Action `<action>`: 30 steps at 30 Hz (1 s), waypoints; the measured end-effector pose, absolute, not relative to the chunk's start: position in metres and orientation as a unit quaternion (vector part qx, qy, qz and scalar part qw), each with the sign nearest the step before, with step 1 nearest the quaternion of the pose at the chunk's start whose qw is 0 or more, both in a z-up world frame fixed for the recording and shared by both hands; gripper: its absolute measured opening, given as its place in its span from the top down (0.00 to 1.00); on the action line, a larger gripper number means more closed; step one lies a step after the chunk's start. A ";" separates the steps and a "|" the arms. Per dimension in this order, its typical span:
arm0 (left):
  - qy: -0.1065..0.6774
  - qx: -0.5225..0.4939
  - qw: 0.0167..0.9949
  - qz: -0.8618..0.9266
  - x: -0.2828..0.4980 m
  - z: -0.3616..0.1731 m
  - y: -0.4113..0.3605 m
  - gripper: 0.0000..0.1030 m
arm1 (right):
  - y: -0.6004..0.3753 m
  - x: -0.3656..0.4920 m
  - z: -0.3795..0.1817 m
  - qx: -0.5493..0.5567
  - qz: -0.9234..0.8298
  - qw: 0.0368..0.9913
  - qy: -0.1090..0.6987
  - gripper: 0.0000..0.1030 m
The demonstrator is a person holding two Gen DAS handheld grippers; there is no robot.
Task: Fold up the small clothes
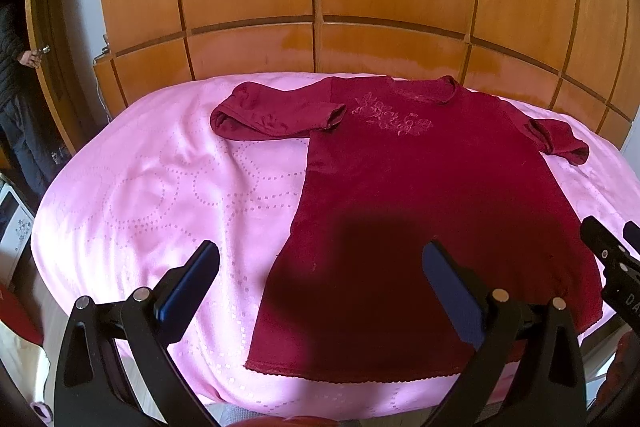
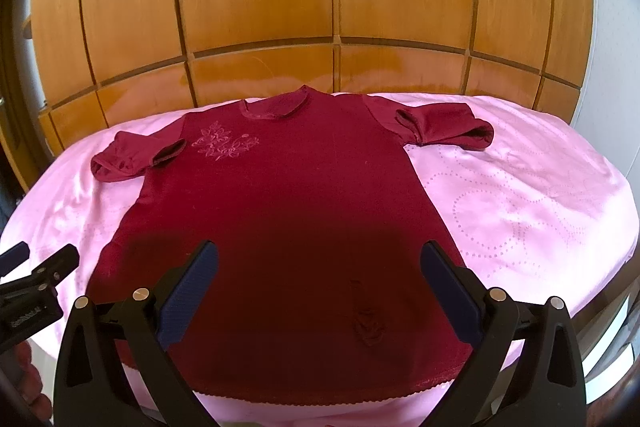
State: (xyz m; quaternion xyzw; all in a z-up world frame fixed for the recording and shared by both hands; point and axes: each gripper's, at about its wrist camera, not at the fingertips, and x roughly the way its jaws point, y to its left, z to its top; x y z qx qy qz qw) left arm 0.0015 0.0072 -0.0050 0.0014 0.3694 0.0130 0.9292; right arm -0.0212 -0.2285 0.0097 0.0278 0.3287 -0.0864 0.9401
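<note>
A dark red short-sleeved shirt point(image 1: 420, 195) with a flower print lies flat, front up, on a pink bedspread point(image 1: 152, 187); it also shows in the right wrist view point(image 2: 288, 211). Both sleeves are spread out to the sides, collar at the far edge, hem nearest me. My left gripper point(image 1: 320, 267) is open and empty above the shirt's near left part. My right gripper point(image 2: 318, 267) is open and empty above the shirt's near middle. Each gripper shows at the edge of the other's view: the right one point(image 1: 612, 247), the left one point(image 2: 40, 259).
A wooden wardrobe wall point(image 2: 320, 7) stands just behind the bed. A person in dark clothes point(image 1: 16, 99) stands by a door at the far left. The bedspread point(image 2: 520, 207) extends to the right of the shirt.
</note>
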 end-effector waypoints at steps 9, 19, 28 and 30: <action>0.372 0.003 0.928 0.011 0.002 -0.006 0.006 0.02 | -0.226 -0.022 0.009 0.027 -0.085 0.941 0.327 0.03; 0.372 0.005 0.928 0.008 0.002 -0.004 0.001 0.02 | -0.226 -0.023 0.011 0.031 -0.082 0.941 0.326 0.03; 0.370 0.006 0.929 0.007 0.000 -0.005 0.000 0.02 | -0.226 -0.023 0.011 0.035 -0.079 0.940 0.331 0.03; 0.372 0.007 0.928 0.003 0.000 -0.006 0.000 0.02 | -0.229 -0.023 0.012 0.038 -0.081 0.940 0.331 0.03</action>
